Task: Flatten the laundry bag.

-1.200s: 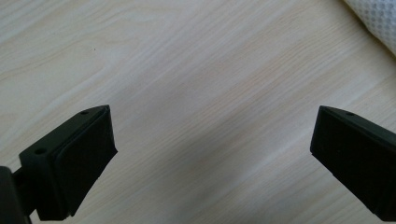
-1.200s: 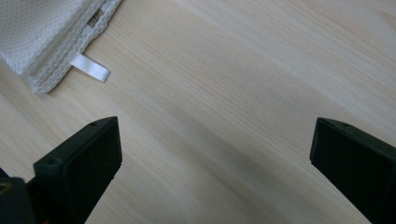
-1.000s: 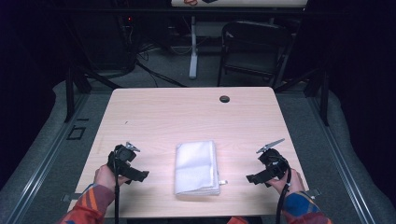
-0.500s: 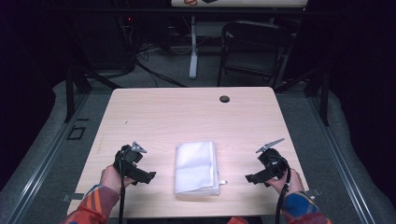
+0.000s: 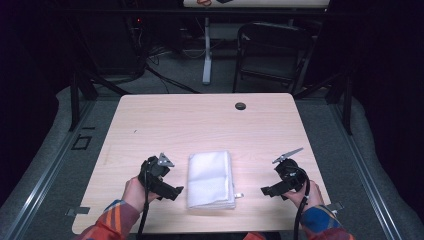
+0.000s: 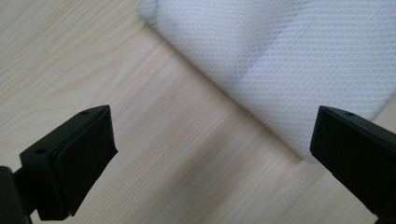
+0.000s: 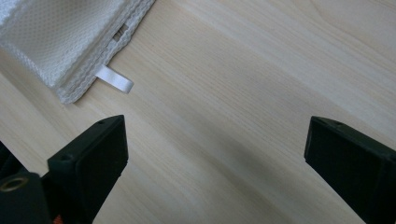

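A light wooden desk (image 5: 200, 125) stands on grey floor (image 5: 60, 165), with a small round black grommet (image 5: 240, 105) near its far edge. Behind it, in the dark, stand a black folding chair (image 5: 272, 55) and a white post (image 5: 206, 50); black cables (image 5: 160, 75) trail across the floor beyond.
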The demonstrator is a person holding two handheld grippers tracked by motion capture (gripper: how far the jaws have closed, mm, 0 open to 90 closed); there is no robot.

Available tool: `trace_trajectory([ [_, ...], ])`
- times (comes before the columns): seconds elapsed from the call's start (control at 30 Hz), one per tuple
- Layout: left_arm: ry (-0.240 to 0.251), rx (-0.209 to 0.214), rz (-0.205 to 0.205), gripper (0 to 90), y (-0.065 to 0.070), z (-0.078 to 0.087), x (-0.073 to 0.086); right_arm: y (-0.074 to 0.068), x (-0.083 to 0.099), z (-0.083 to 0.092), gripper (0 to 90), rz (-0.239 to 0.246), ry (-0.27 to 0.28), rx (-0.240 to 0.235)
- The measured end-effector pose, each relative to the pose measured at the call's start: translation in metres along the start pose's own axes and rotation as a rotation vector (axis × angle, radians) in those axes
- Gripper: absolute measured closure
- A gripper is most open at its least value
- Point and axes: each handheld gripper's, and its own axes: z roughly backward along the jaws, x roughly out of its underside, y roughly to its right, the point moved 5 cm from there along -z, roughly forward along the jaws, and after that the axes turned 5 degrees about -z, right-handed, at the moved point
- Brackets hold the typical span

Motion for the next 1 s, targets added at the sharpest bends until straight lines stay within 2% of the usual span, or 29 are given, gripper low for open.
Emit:
trace_trajectory([
  [0.03,-0.008,0.014,-0.014,0.2,0.003,-0.001,-0.002,0.001,0.0,0.0,6.3,0.007,-0.007,0.013],
  [0.17,0.002,0.023,-0.058,0.3,0.019,-0.007,-0.009,0.001,0.0,-0.001,6.9,0.014,-0.012,0.001],
  [0.37,0.008,0.067,-0.136,3.9,0.042,-0.017,-0.018,-0.001,0.0,-0.001,8.1,-0.007,-0.007,-0.019],
  [0.5,0.005,0.108,-0.176,8.3,0.055,-0.025,-0.023,-0.001,0.0,-0.002,8.9,0.019,-0.022,-0.02],
  [0.53,0.005,0.109,-0.187,8.3,0.058,-0.028,-0.025,-0.003,0.0,-0.003,9.3,-0.003,-0.004,-0.031],
  [0.6,0.004,0.12,-0.217,10.5,0.064,-0.031,-0.028,-0.004,0.0,-0.003,10.0,-0.002,-0.006,-0.042],
  [0.63,0.004,0.124,-0.23,10.7,0.067,-0.033,-0.03,-0.002,0.0,-0.002,10.0,0.007,-0.014,-0.015],
  [0.67,0.006,0.13,-0.24,11.0,0.07,-0.035,-0.032,-0.002,0.0,-0.002,10.2,0.006,-0.017,-0.023],
  [0.7,-0.005,0.126,-0.256,14.0,0.073,-0.038,-0.034,-0.002,0.001,-0.003,10.6,0.001,-0.019,-0.021],
  [0.87,-0.045,0.124,-0.302,16.2,0.083,-0.056,-0.039,-0.004,0.001,-0.004,11.4,0.01,-0.031,-0.029],
  [0.93,-0.064,0.123,-0.32,16.7,0.087,-0.063,-0.039,-0.004,0.001,-0.005,11.7,0.008,-0.02,-0.028],
  [0.97,-0.078,0.119,-0.327,17.9,0.089,-0.065,-0.039,-0.006,0.001,-0.006,12.0,-0.006,-0.007,-0.049],
  [1.0,-0.088,0.111,-0.337,19.0,0.09,-0.068,-0.039,-0.006,0.001,-0.006,12.1,-0.004,-0.009,-0.049],
])
